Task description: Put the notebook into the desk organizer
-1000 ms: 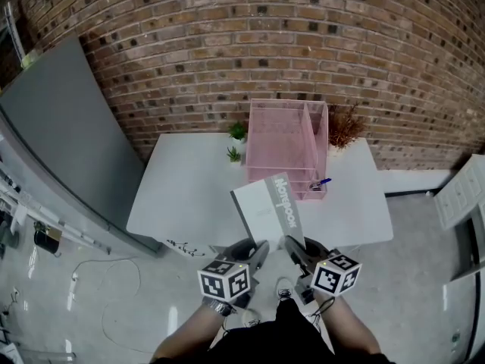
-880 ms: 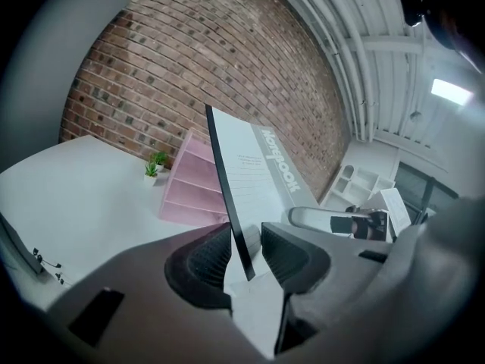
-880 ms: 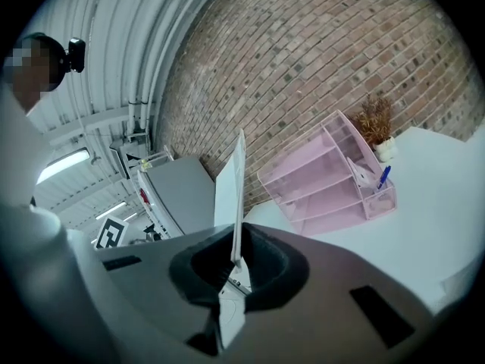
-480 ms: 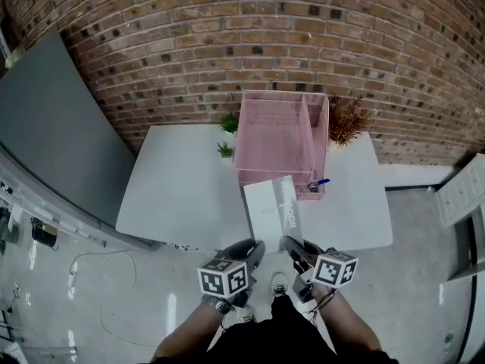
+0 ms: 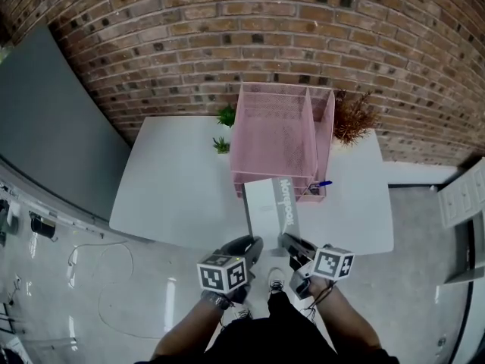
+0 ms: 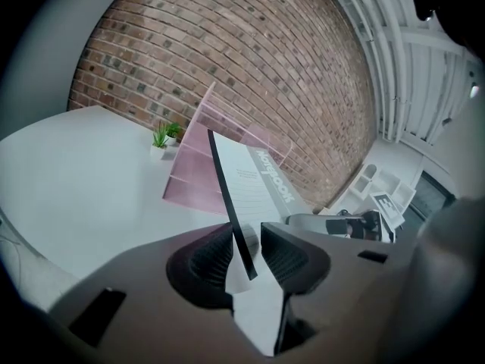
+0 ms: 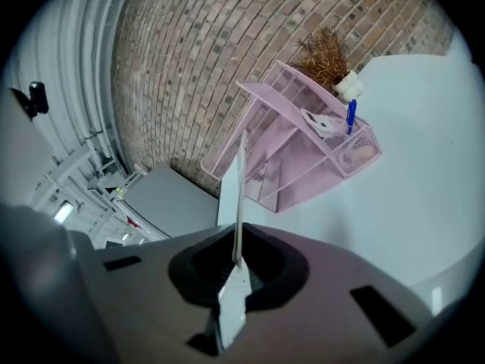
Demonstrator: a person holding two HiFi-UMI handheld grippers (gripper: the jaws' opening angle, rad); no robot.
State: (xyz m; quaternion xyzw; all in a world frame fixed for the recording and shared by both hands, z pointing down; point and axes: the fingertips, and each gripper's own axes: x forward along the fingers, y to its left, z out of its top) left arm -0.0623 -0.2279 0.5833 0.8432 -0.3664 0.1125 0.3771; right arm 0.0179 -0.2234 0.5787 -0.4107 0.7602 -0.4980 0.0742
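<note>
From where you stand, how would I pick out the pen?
By the brick wall, a white table carries a pink wire desk organizer. A pen pokes from the small mesh compartment at its near right corner, the only blue thing there.

Both forearms reach forward from the bottom of the head view, close together, each hand hidden under its marker cube. The left gripper (image 5: 251,243) and right gripper (image 5: 288,241) point ahead and slightly down, tips angled toward each other. The right gripper's jaws are clamped on the near edge of the notebook (image 5: 271,207). The left gripper's jaws sit narrowly apart around the notebook's corner, which lies against one pad. Whether they actually pinch it is unclear.
</note>
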